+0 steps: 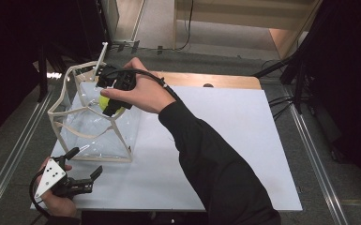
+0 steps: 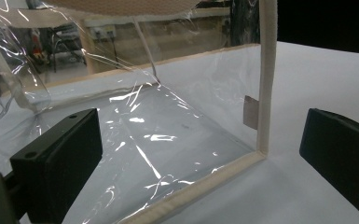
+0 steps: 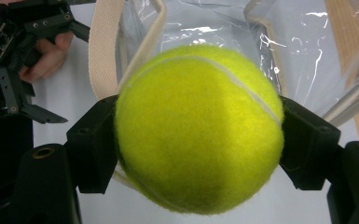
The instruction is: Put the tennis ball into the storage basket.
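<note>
A yellow-green tennis ball (image 1: 106, 104) (image 3: 198, 128) sits between the jaws of my right gripper (image 1: 114, 104), whose black pads (image 3: 93, 149) press on its two sides. The gripper holds the ball over the open top of a clear plastic bag with cream trim (image 1: 94, 129) (image 3: 214, 23), which stands on the white table (image 1: 225, 140). My left gripper (image 1: 88, 160) rests at the table's near left corner, open. The bag's front corner post (image 2: 265, 93) stands between its wide-apart fingers (image 2: 60, 158) without touching them.
A wooden strip (image 1: 206, 79) runs along the table's far edge. Metal rails (image 1: 319, 159) lie on the floor on both sides. Dark stand legs and cables (image 1: 290, 70) are at the far right. The person's dark sleeve (image 1: 215, 168) crosses the table's middle.
</note>
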Demonstrator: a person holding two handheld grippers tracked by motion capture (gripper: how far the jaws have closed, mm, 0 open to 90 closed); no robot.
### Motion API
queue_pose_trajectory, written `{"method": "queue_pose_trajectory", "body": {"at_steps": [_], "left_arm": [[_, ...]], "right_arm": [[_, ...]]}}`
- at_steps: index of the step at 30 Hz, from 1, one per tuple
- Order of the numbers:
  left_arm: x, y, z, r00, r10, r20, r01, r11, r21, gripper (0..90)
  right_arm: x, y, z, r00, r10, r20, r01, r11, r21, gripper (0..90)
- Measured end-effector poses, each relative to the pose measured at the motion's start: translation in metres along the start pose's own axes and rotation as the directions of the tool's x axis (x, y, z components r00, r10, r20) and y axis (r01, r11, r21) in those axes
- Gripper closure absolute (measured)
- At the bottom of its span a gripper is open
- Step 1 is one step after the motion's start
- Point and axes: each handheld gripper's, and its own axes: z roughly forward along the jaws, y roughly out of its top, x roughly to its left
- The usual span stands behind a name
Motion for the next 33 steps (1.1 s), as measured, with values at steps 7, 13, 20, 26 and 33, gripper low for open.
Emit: {"method": "queue_pose_trajectory", "body": {"at_steps": [7, 13, 20, 26, 33], "left_arm": [[0.0, 0.0, 0.0, 1.0, 0.0, -0.001, 0.0, 1.0, 0.006, 0.0], [0.0, 0.0, 0.0, 1.0, 0.003, 0.0, -0.003, 1.0, 0.005, 0.0], [-0.001, 0.0, 0.0, 1.0, 0.004, -0.001, -0.004, 1.0, 0.005, 0.0], [-0.001, 0.0, 0.001, 1.0, 0.006, 0.0, -0.006, 1.0, 0.002, 0.0], [-0.001, 0.0, 0.001, 1.0, 0.005, 0.001, -0.005, 1.0, -0.001, 0.0]], "right_arm": [[0.002, -0.006, -0.012, 0.9994, 0.011, 0.033, -0.01, 1.0, -0.018, 13.2], [0.004, -0.016, -0.023, 0.9985, 0.023, 0.049, -0.02, 0.998, -0.057, 8.4], [0.006, -0.035, -0.027, 0.997, 0.044, 0.063, -0.039, 0.996, -0.081, 0.0], [0.007, -0.053, -0.025, 0.9934, 0.069, 0.091, -0.06, 0.994, -0.096, 0.0], [0.009, -0.072, -0.02, 0.989, 0.103, 0.106, -0.091, 0.99, -0.109, 0.0]]}}
